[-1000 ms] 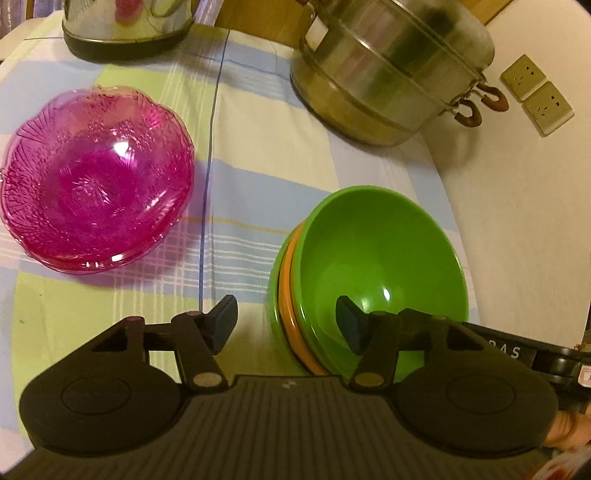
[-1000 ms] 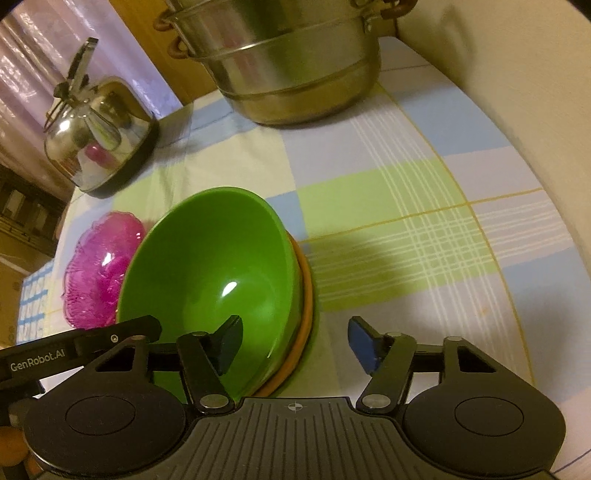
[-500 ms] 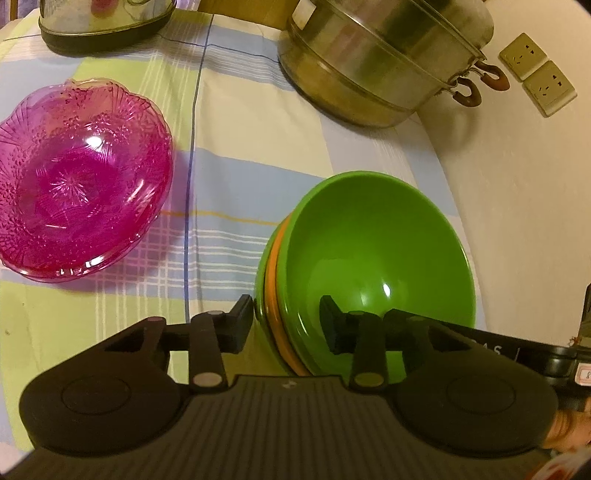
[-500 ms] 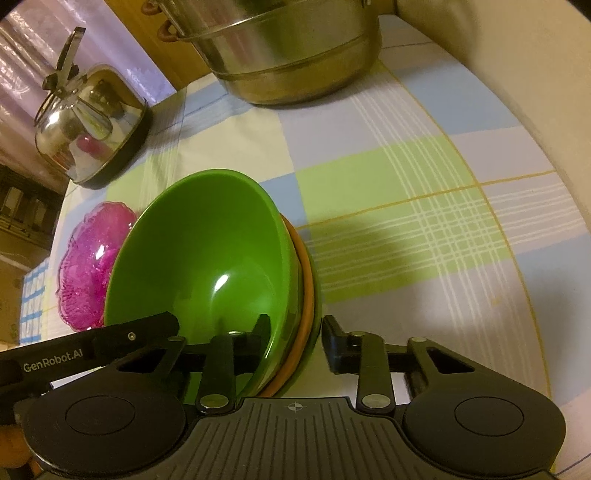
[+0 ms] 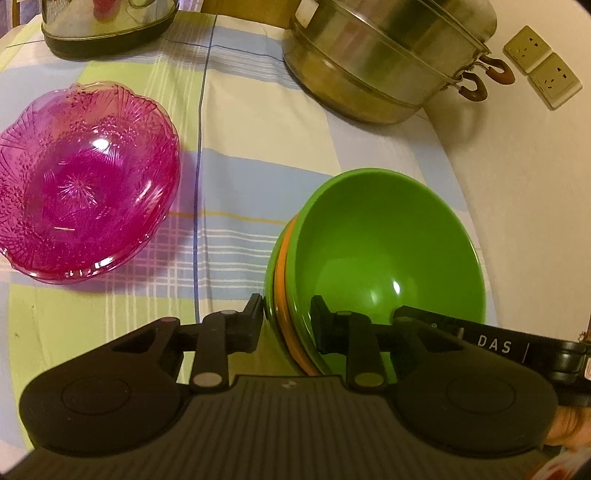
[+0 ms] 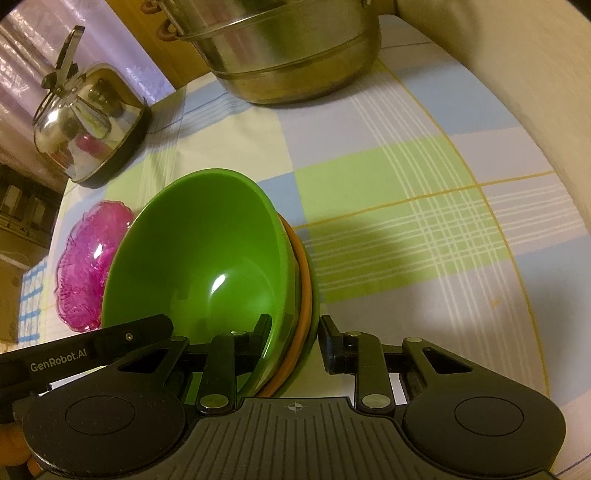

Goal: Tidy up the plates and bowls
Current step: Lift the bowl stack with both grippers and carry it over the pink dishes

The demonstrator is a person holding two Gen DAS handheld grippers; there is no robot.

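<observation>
Your left gripper (image 5: 287, 319): jaws closing, astride near rim of bowl stack (image 5: 384, 251), pads at rim. Your right gripper (image 6: 293, 334): jaws closing on stack's opposite rim. Pink glass bowl (image 5: 81, 181) well left of your left fingers, on checked cloth (image 5: 258, 147).

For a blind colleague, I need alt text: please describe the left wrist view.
The left claw is closing on the near rim of a stack of bowls, green with an orange one between, on a checked tablecloth. A pink glass bowl sits left; a steel pot and kettle stand behind.
</observation>
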